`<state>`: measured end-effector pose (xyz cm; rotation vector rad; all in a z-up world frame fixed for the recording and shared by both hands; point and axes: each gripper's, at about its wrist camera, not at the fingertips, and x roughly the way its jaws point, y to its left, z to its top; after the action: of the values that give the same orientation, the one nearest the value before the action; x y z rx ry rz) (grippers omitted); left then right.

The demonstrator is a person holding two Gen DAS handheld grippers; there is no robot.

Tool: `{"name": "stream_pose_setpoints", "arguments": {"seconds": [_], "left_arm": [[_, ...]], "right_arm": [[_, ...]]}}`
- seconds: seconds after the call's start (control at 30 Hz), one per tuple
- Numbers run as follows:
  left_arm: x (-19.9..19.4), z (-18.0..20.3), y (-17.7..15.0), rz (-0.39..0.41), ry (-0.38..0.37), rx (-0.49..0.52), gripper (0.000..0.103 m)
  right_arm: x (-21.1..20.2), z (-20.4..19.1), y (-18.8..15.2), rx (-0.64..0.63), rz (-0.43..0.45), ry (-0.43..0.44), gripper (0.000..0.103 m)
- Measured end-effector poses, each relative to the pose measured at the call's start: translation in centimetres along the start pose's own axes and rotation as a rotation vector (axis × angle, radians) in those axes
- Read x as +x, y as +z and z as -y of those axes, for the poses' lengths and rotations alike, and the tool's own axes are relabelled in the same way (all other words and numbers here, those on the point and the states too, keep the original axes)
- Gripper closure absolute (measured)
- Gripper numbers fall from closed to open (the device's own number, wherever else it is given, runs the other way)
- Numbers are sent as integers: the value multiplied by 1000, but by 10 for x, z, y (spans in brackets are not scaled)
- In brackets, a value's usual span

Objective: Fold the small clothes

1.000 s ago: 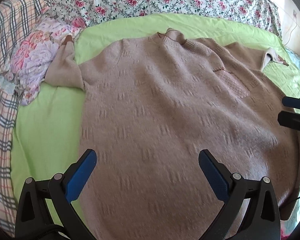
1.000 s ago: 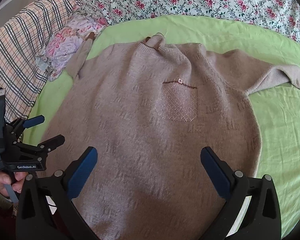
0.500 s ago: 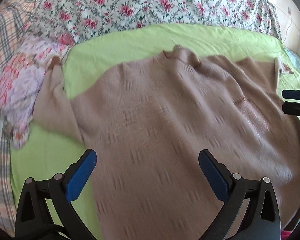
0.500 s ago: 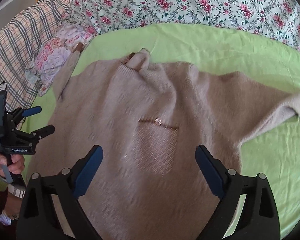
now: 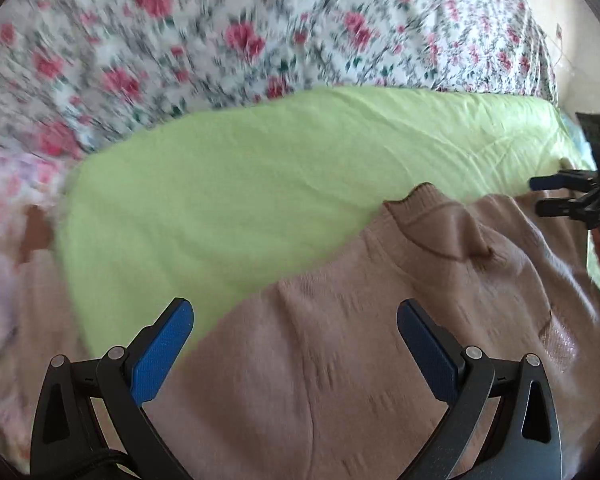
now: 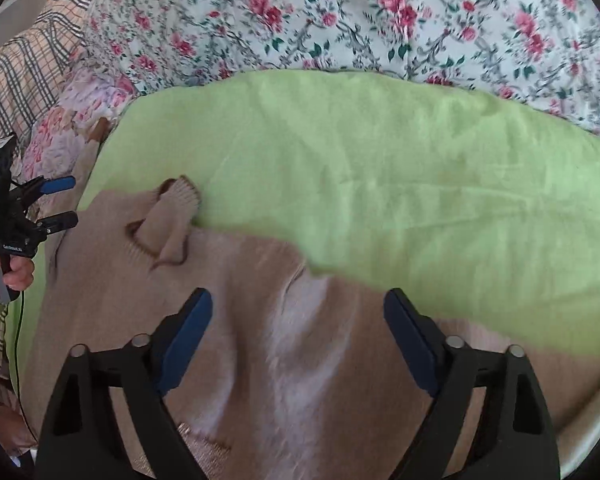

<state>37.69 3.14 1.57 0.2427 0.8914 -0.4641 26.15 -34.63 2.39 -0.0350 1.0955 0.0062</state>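
While my 2 grippers, left gripper [image 5: 294, 346] and right gripper [image 6: 298, 338], hang open over the sweater [image 6: 236, 320], the right closing a bit on nothing, I should pinch both shoulders evenly.

The left gripper [image 5: 294, 350] points steeply down, its blue pads spread wide with nothing pressed between them. The right gripper [image 6: 298, 338], at its 3 o'clock, tilts down too; its jaws, just closing, stand apart ungripped.
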Motion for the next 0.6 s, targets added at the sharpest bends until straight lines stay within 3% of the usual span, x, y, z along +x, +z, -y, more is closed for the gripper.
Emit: {"name": "stream_pose_setpoints", "arguments": {"seconds": [0.13,0.2,0.23,0.27,0.3,0.37,0.4,0.53,0.6], "left_arm": [[38,-9,6,-87,-73,-30,1],[52,-8,0,-134,-108,-34,2],[59,-7,-3,-157,-129,-37,9],[66,-6,-6,-173,-120,-28,15],[70,-2,-10,-177,-84,-4,24],[62,6,-14,-117,-64,42,59],[56,6,-13,-96,-51,37,93],[26,1,-5,9,76,16,94],[15,-2,-1,47,94,-11,94]], "right_arm": [[31,-1,3,-33,-73,26,39],[42,-6,-1,-54,-101,29,53],[44,-9,-5,-67,-98,28,61],[43,-11,-10,-68,-88,45,77],[39,-13,-15,-59,-69,52,85],[30,-12,-18,-38,-39,14,94],[20,-11,-17,-28,-3,-4,94],[-25,6,-2,13,139,-151,95],[-35,17,4,57,188,-196,96]]}}
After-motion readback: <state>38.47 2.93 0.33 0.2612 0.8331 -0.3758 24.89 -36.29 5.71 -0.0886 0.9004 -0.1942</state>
